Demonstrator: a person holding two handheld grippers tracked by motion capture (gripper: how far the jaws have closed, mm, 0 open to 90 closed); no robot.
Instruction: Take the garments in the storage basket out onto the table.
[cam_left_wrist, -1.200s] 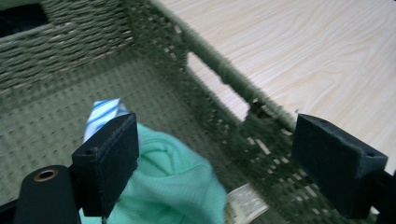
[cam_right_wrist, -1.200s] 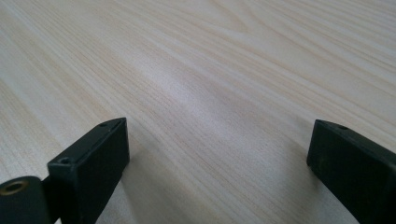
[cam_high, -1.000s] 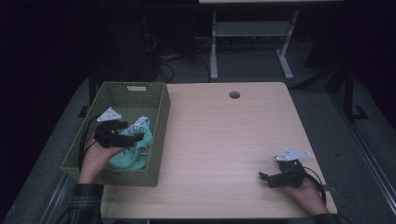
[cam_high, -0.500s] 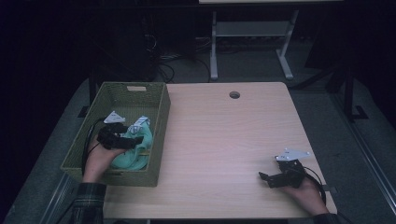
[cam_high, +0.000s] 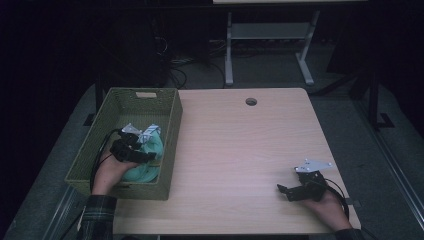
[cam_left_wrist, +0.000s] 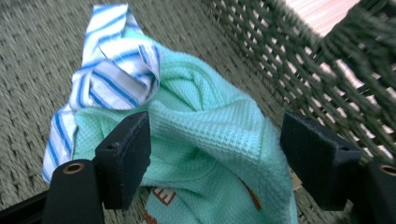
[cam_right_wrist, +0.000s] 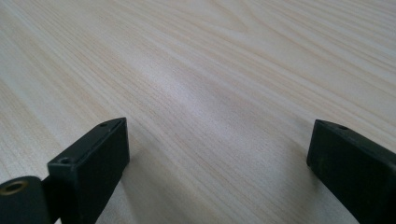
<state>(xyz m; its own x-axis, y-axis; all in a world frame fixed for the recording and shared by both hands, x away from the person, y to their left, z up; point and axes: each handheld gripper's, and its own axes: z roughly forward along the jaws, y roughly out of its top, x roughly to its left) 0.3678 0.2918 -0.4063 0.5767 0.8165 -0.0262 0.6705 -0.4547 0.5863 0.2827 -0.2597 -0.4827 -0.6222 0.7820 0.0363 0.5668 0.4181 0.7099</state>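
Inside woven basket, at bench's left edge: left tool w/ jaws apart, straddling mint waffle cloth. Striped blue-white cloth touching it, deeper in basket. Right tool well apart from basket, near bench's front right corner, jaws apart over bare wood, nothing between.
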